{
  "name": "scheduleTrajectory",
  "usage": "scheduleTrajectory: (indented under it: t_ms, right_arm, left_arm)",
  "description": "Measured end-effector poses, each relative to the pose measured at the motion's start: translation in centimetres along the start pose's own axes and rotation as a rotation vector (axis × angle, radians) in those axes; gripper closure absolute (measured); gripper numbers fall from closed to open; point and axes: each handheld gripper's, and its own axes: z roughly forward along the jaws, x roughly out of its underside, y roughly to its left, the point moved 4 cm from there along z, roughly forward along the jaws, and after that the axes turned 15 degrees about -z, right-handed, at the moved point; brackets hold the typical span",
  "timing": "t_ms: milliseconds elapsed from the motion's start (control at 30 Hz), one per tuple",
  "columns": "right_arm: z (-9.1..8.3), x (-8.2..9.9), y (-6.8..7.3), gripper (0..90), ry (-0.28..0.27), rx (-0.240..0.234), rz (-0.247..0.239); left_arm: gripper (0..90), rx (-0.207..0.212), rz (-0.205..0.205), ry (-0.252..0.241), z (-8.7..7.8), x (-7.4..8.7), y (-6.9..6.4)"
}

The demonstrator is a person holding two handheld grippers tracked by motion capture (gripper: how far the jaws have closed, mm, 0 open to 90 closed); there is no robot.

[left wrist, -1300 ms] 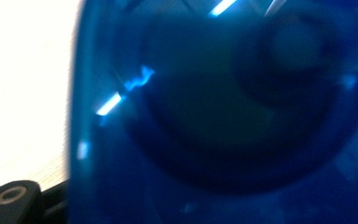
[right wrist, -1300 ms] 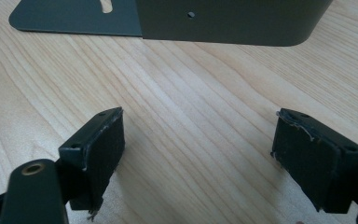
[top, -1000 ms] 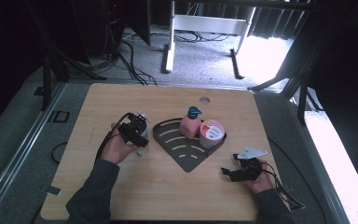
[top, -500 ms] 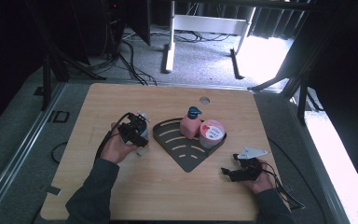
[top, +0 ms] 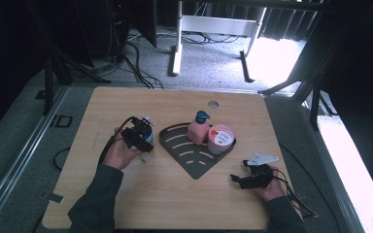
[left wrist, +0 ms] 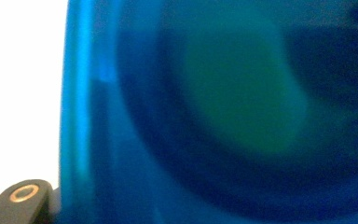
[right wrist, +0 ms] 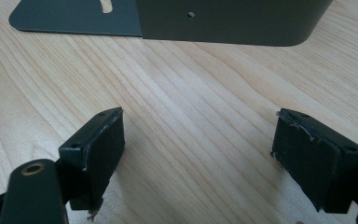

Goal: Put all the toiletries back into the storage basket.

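Note:
A blue translucent bottle (top: 147,149) with a pale cap stands on the wooden table just left of the dark fan-shaped tray (top: 194,162). My left gripper (top: 142,138) grips it from the left; its jaws have just been closing with the bottle between them. Seen very close and blurred in the left gripper view, the blue bottle (left wrist: 214,116) hides the pads. In the tray's back corner stand a pink pump bottle (top: 199,130) and a round pink-lidded tub (top: 220,138). My right gripper (top: 240,179) (right wrist: 198,140) stands open and empty over bare wood, just short of the tray's wall (right wrist: 228,23).
A round hole (top: 213,104) pierces the tabletop behind the tray. Cables (top: 136,68) and a white metal frame (top: 209,29) lie on the floor beyond the table's far edge. Dark metal legs stand at both sides.

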Motion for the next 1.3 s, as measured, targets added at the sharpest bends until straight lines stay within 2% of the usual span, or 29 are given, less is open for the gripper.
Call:
scheduleTrajectory:
  t_ms: [333,1300]
  right_arm:
    - [0.0,0.0,0.0,16.6,0.0,0.0,0.0]
    - [0.0,0.0,0.0,16.6,0.0,0.0,0.0]
  left_arm:
    - [54.9,0.004,-0.013,-0.008,-0.4,-0.1,0.1]
    - [54.9,0.002,-0.005,-0.041,-1.7,-0.8,-0.2]
